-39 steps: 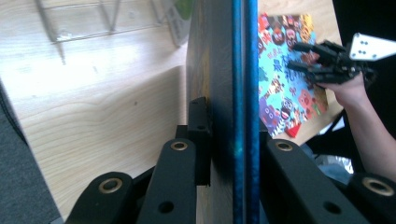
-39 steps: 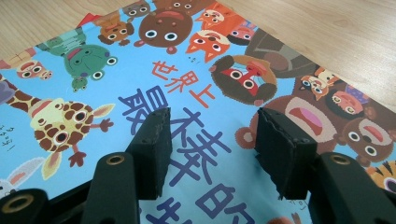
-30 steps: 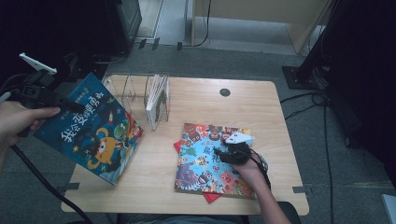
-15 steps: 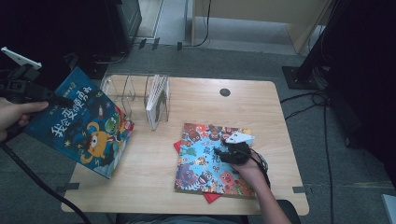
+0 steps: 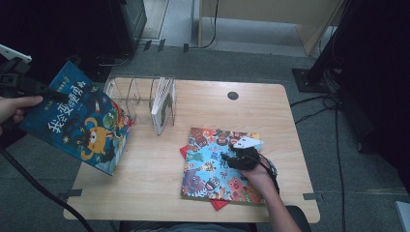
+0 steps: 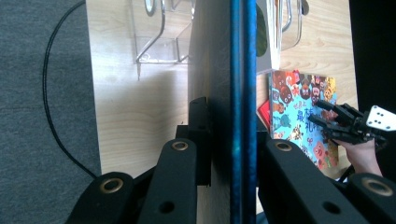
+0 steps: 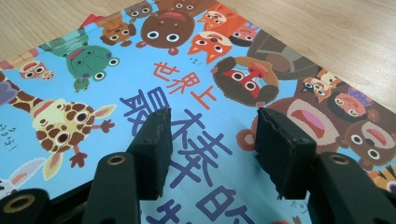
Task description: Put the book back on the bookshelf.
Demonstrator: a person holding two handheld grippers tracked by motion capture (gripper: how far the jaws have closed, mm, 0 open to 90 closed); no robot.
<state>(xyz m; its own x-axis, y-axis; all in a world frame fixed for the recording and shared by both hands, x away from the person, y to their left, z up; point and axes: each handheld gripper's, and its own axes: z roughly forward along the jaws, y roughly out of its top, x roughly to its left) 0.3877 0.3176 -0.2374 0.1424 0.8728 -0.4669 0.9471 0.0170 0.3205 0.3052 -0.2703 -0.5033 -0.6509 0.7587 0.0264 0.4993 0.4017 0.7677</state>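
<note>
A dark blue picture book (image 5: 80,121) with cartoon monsters hangs tilted over the table's left edge, and my left gripper (image 5: 46,92) is shut on its upper left corner. In the left gripper view the book's blue edge (image 6: 243,93) runs straight up between the closed jaws of my left gripper (image 6: 233,154). A colourful animal book (image 5: 208,169) lies flat on the table at front right. My right gripper (image 5: 232,157) rests on its cover (image 7: 140,70). The right gripper (image 7: 210,140) stands open, with only the printed cover between its pads.
A clear book rack (image 5: 130,94) with wire dividers stands at the table's back left, a thin book (image 5: 162,99) upright in it. A red book (image 5: 218,205) peeks from under the animal book. The wooden table (image 5: 145,183) has a cable hole (image 5: 232,95) at the back.
My left hand has carried the blue book leftward and a little up, further off the table's left edge. The right gripper has stayed where it was.
</note>
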